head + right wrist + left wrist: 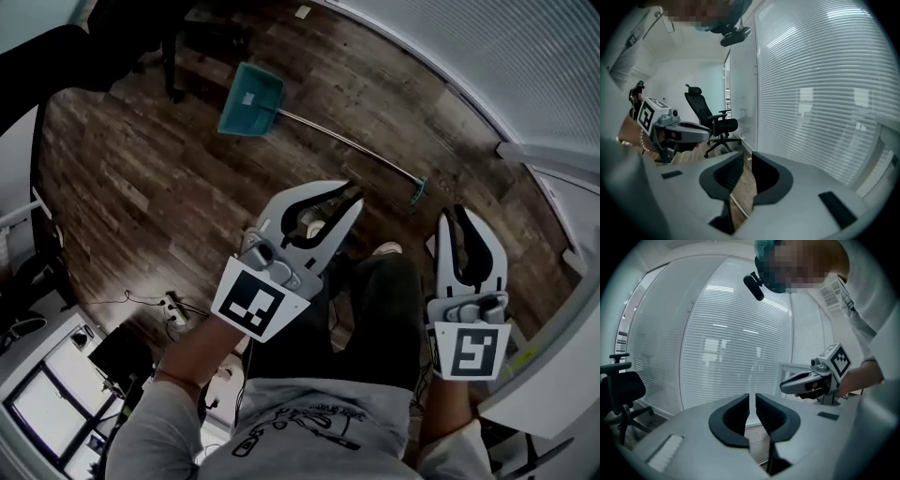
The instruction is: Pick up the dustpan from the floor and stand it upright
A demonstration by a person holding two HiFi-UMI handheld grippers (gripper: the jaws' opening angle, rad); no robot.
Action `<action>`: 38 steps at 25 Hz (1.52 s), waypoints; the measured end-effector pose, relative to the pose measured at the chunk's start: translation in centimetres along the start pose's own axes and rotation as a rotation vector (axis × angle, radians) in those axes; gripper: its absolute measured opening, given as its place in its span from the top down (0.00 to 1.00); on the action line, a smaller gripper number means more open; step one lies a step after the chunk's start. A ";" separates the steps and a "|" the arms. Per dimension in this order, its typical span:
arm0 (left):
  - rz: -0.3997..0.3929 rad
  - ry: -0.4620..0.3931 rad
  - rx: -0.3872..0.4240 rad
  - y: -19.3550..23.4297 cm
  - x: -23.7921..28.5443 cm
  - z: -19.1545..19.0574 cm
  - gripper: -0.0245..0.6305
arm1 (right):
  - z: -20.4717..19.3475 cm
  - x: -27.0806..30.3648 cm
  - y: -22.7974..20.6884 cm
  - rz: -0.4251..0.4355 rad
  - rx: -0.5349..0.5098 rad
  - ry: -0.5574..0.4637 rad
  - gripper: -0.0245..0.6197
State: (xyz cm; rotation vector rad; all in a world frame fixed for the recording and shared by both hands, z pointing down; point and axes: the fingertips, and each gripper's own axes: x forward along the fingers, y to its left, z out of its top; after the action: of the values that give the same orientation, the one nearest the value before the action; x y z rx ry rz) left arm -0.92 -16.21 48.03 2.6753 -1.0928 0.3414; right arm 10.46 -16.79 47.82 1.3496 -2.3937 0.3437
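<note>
The teal dustpan (249,99) lies flat on the dark wood floor at the top of the head view. Its long metal handle (347,142) runs down and right to a teal grip end (416,192). My left gripper (351,194) hangs above the floor near that grip end, jaws together and empty. My right gripper (458,214) hangs to the right of the grip end, also closed on nothing. In the left gripper view the left gripper (752,397) faces window blinds. The right gripper (747,157) has floor and a thin rod beneath it.
A black office chair (714,124) stands by the glass wall, and another chair (621,391) is at the left. Cables and a power strip (170,302) lie on the floor beside a desk with a screen (47,405). A white sill (553,356) runs along the right.
</note>
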 end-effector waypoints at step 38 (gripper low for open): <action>-0.306 0.395 0.068 3.1 25.6 -57.9 0.74 | -58.8 16.5 -11.4 -0.179 0.175 0.358 0.79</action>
State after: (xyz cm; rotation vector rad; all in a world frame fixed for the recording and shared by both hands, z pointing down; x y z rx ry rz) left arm 7.36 -17.90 110.82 2.6172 -0.5584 0.8127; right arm 24.05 -12.69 108.29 1.4258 -1.9722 0.6941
